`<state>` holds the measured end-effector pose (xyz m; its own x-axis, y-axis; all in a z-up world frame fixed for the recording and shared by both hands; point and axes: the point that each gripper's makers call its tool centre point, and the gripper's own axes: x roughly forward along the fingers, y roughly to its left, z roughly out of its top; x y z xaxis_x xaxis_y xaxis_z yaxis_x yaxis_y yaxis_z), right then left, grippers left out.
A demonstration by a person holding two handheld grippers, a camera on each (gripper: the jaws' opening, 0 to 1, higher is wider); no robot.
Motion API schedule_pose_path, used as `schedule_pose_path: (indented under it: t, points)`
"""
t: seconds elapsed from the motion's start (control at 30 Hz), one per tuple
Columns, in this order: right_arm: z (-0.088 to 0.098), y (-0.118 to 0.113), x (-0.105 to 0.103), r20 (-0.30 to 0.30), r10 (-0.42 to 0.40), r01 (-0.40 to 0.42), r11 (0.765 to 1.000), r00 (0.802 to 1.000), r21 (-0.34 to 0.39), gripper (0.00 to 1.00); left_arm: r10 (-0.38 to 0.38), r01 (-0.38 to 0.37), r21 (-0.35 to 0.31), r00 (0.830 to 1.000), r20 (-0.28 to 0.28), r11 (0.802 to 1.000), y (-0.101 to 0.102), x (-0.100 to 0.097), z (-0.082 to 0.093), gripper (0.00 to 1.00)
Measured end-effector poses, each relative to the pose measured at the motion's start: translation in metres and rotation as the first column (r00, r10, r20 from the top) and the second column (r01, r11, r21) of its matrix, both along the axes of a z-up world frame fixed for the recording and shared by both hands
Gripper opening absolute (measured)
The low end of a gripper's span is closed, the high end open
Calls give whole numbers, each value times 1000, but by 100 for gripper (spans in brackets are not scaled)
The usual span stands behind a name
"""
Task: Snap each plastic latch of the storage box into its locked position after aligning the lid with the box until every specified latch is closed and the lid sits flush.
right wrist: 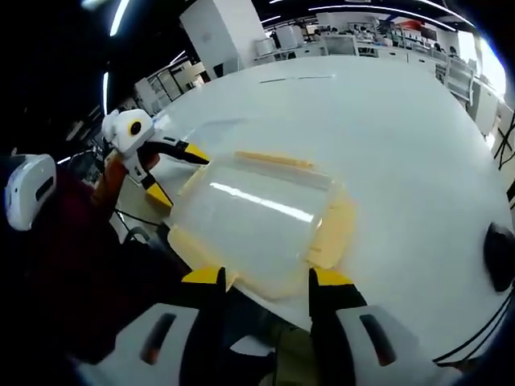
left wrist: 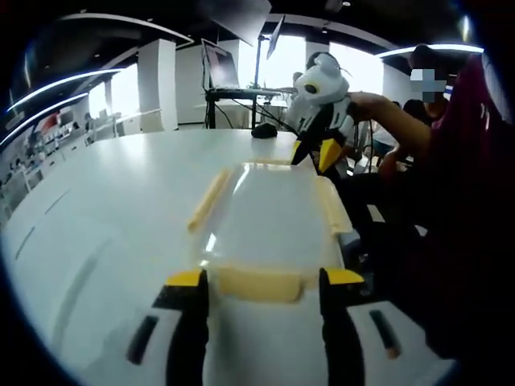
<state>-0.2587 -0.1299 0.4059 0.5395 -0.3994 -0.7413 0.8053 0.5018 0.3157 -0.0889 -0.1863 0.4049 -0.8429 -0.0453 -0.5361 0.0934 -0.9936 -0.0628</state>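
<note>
A clear plastic storage box (left wrist: 269,221) with a see-through lid (right wrist: 249,213) sits on a white table (left wrist: 121,209), close to the table's edge where the person stands. Pale yellow latches run along its sides: one long latch (left wrist: 208,199) on the far side from the person, one end latch (left wrist: 259,283) and another end latch (right wrist: 331,229).

In the left gripper view, the left gripper (left wrist: 265,281) has its yellow-tipped jaws spread wide at either side of the end latch, apparently not pressing it. The right gripper (left wrist: 318,149) reaches to the box's opposite end, held by the person's hand (left wrist: 364,103).

In the right gripper view, the right gripper's jaws are spread apart at the box's near edge, though contact is hard to judge. A dark computer mouse (right wrist: 500,256) lies well apart on the table.
</note>
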Motion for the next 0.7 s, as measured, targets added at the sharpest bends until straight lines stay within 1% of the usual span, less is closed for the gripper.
schedule_pose_path:
  t: [0.1, 0.13, 0.2, 0.23, 0.3, 0.33, 0.37, 0.4, 0.43, 0.47, 0.5, 0.53, 0.57, 0.6, 0.63, 0.7]
  points:
    - [-1, 1, -7, -43, 22, -21, 1000, 999, 7, 41, 1, -1, 2, 1000, 0, 1000, 0, 0, 0, 55]
    - [0, 0, -9, -56, 27, -27, 1000, 998, 3, 41, 1, -1, 2, 1000, 1, 1000, 0, 0, 0, 55]
    - [5, 0, -16, -98, 69, -71, 997, 993, -14, 41, 0, 0, -1, 1000, 1, 1000, 0, 0, 0, 56]
    - [8, -3, -20, -112, 68, -71, 997, 991, -22, 42, 1, -1, -2, 1000, 1, 1000, 0, 0, 0, 56]
    - [14, -8, -26, -159, 121, -131, 990, 980, -58, 44, 1, -1, -1, 1000, 1, 1000, 0, 1, 0, 56]
    - [15, -9, -29, -178, 142, -153, 987, 974, -50, 44, 1, -1, 0, 1000, 2, 1000, 0, 0, -1, 56]
    - [15, -12, -31, -206, 176, -192, 979, 963, -63, 45, 0, 0, -1, 1000, 3, 1000, 0, 0, -1, 56]
    - [15, -13, -33, -223, 195, -215, 974, 955, -66, 46, -2, 2, -4, 1000, 6, 1000, 0, 0, 0, 56]
    - [15, -15, -35, -243, 221, -242, 968, 944, -59, 47, -5, 5, -6, 1000, 7, 1000, 0, 0, 0, 56]
    - [15, -18, -36, -270, 260, -287, 956, 927, -63, 48, -8, 8, -7, 1000, 10, 1000, 1, -1, -1, 56]
    - [15, -21, -37, -289, 280, -310, 949, 915, -63, 50, -8, 8, -7, 1000, 13, 1000, 1, -1, -1, 56]
    - [15, -22, -37, -302, 309, -343, 937, 902, -66, 51, -9, 9, -8, 1000, 15, 1000, 0, -1, -1, 56]
    - [15, -23, -37, -308, 326, -360, 931, 894, -59, 52, -10, 10, -6, 1000, 16, 1000, -2, 1, -2, 56]
    - [16, -26, -37, -326, 358, -398, 915, 875, -62, 54, -11, 11, -6, 1000, 18, 1000, -6, 4, -3, 56]
    - [17, -28, -36, -340, 377, -423, 903, 861, -71, 55, -12, 12, -8, 1000, 20, 1000, -6, 5, -4, 56]
    - [17, -29, -35, -367, 430, -482, 874, 825, -62, 58, -15, 16, -9, 1000, 25, 1000, -5, 4, -3, 56]
